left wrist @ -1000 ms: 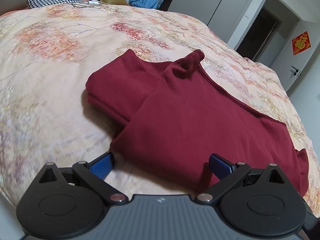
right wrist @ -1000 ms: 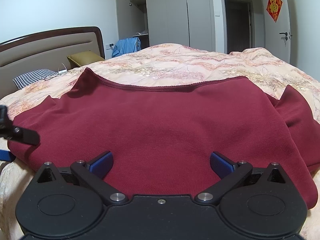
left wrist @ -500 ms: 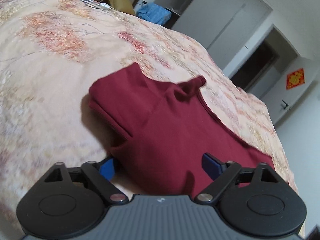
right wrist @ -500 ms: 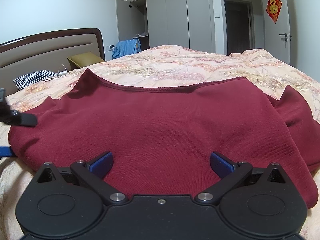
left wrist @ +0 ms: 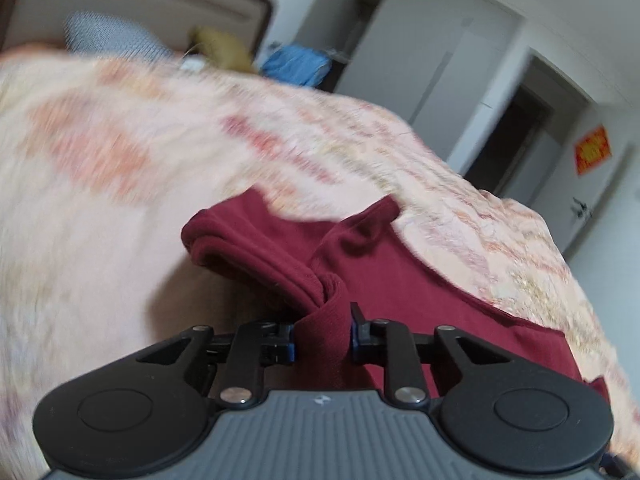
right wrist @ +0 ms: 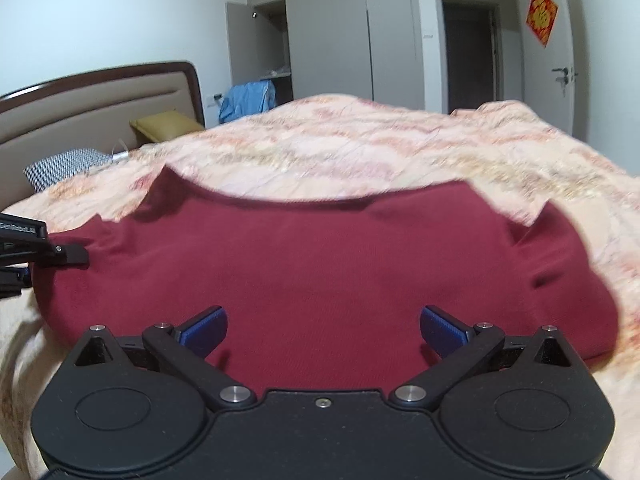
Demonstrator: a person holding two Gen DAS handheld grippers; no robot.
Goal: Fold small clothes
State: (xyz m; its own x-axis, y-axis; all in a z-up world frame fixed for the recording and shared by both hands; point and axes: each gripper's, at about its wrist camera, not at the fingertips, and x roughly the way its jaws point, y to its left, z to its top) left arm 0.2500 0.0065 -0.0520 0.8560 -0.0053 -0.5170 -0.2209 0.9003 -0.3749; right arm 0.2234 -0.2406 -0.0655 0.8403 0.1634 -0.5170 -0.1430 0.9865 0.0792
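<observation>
A dark red garment (left wrist: pixel 400 280) lies partly folded on the floral bedspread (left wrist: pixel 120 208). The jaws of my left gripper (left wrist: pixel 323 334) are closing, and a bunched fold from the garment's near left edge is pinched between the blue pads and raised off the bed. In the right wrist view the garment (right wrist: pixel 320 260) spreads wide ahead. My right gripper (right wrist: pixel 323 326) hovers open over its near edge, with cloth below the fingers and nothing gripped. The left gripper (right wrist: pixel 60 254) shows at that view's left edge, at the garment's left side.
The bedspread (right wrist: pixel 360 152) covers the whole bed. At the head are a brown headboard (right wrist: pixel 100 96), a checked pillow (right wrist: pixel 64 164) and a yellow cushion (right wrist: pixel 168 126). A blue cloth (right wrist: pixel 246 98), grey wardrobes (right wrist: pixel 340 32) and a white door (right wrist: pixel 560 60) stand beyond.
The left gripper went from wide open to closed on the garment's near left edge and lifted it, its view tilting up. The right gripper rose slightly and stayed open.
</observation>
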